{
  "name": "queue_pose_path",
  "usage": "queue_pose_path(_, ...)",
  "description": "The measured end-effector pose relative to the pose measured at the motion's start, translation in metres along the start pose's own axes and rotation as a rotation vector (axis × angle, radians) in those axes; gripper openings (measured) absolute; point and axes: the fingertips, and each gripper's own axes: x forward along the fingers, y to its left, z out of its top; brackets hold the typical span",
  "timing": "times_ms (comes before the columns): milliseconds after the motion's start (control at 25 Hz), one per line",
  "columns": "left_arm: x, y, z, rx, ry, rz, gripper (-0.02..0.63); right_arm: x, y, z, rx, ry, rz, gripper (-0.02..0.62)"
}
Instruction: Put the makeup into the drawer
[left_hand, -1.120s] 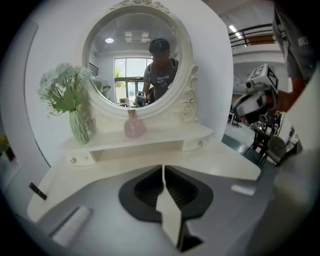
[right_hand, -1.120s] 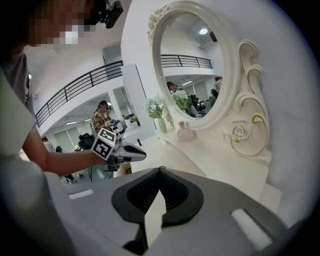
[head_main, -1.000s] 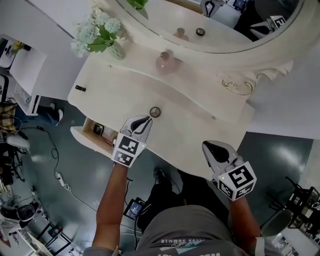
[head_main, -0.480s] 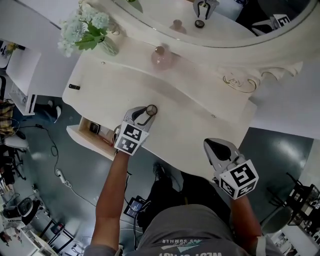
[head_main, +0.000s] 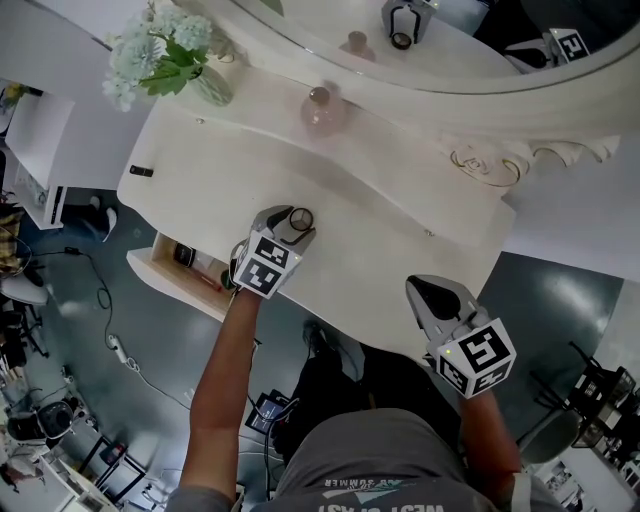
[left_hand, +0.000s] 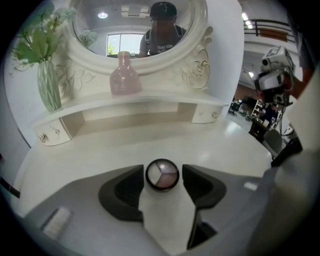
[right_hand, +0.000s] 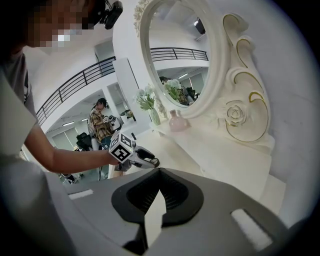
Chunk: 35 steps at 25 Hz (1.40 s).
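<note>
Fingers (left_hand: 125, 190) of the left gripper (head_main: 297, 222) were spreading wide on either side of the round eyeshadow compact (left_hand: 162, 175), not pressing it. The compact lay flat on the dressing table (head_main: 400, 270), well apart from the open drawer (head_main: 160, 283) at the table's left end. The right gripper (right_hand: 159, 172) was closed and empty by the front edge. Such a low, smooth disc could skid away or pop free if the fingers closed off-centre or too high. No brand or lettering was legible on it.
</note>
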Motion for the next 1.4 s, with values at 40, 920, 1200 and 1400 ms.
queue_pose_path(40,0.002,0.001,-0.002,0.003,0.009,0.000,0.241,0.001,0.000,0.000,0.001,0.001,0.000,0.002)
queue_pose_path(920,-0.030,0.008,-0.009,-0.078,-0.051,0.017,0.207,0.007,0.017,0.010,-0.028,0.002,0.013,0.002)
queue_pose_path(1200,-0.063,0.003,-0.024,-0.100,-0.069,0.041,0.207,0.007,0.042,0.014,-0.060,0.004,0.038,0.002)
queue_pose_path(1400,-0.091,0.007,-0.042,-0.117,-0.079,0.077,0.207,0.010,0.064,0.018,-0.088,0.003,0.065,0.002)
